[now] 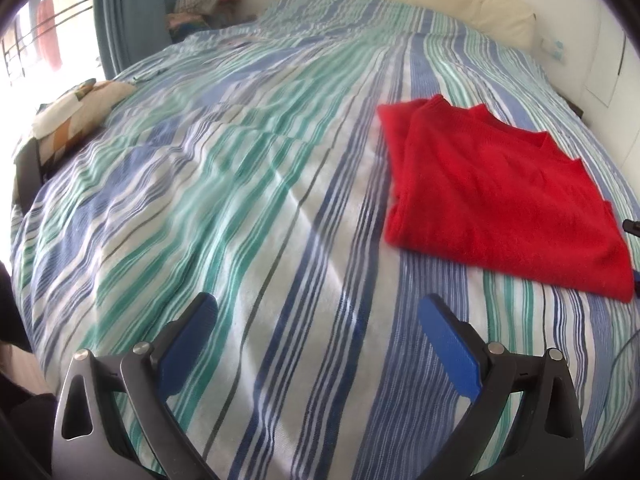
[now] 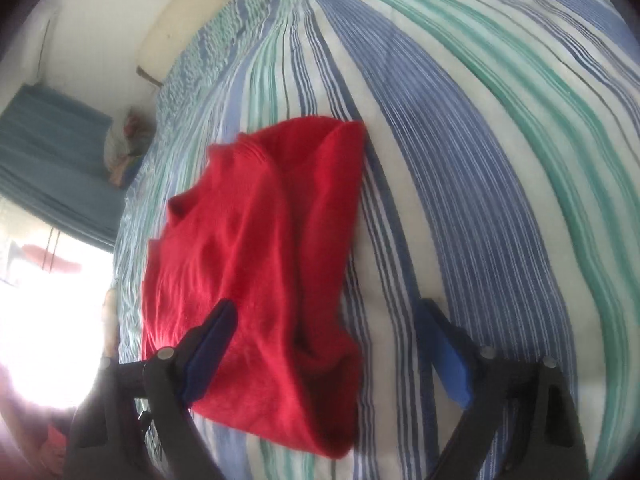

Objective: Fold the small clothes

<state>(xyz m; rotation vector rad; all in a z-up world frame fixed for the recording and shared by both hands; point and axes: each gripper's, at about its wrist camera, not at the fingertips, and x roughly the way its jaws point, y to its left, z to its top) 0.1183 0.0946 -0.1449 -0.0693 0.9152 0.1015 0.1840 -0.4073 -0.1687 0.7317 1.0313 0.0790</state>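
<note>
On striped bedspread [image 1: 248,184], red sweater [image 1: 492,196] lies folded into compact stack, neckline showing on top. Fold looks mostly done; maybe final tidy left. Left gripper [image 1: 316,324] spread wide, empty, well apart from it. Right gripper [image 2: 324,332] spread wide above near edge, gripping nothing. No containers visible.

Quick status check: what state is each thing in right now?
Red sweater: folded, lying flat on the bed, not held.
Left gripper: open, empty, over bare bedspread.
Right gripper: open, over the sweater's near edge, gripping nothing.
Curtain: drawn aside from the window.
</note>
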